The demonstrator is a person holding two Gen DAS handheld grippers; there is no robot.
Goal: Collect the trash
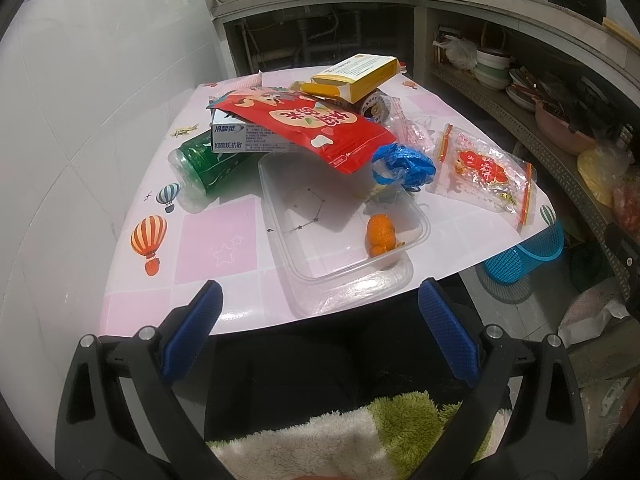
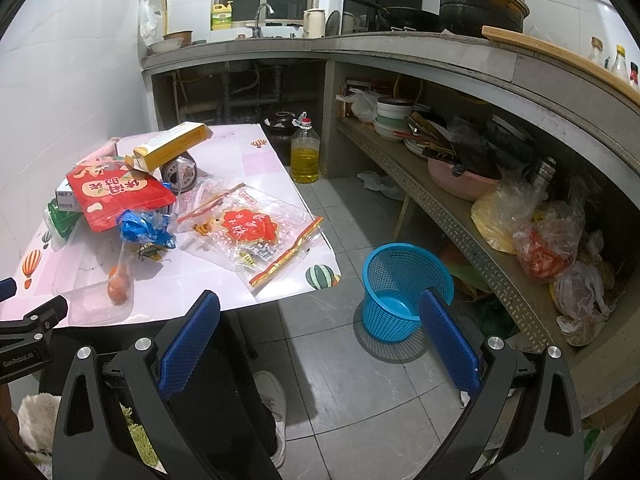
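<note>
Your left gripper (image 1: 320, 312) and right gripper (image 2: 320, 332) both gape wide and empty, held back to choose. Trash, the red snack bag (image 1: 308, 128) included, lies ahead on the table (image 1: 224, 240); the blue basket (image 2: 404, 292) waits just beyond your right fingers

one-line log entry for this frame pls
phase: pre-grasp | left gripper: open, empty | right gripper: open, empty | trash: piled on pink patterned table | blue mesh plastic basket: on floor, empty
</note>
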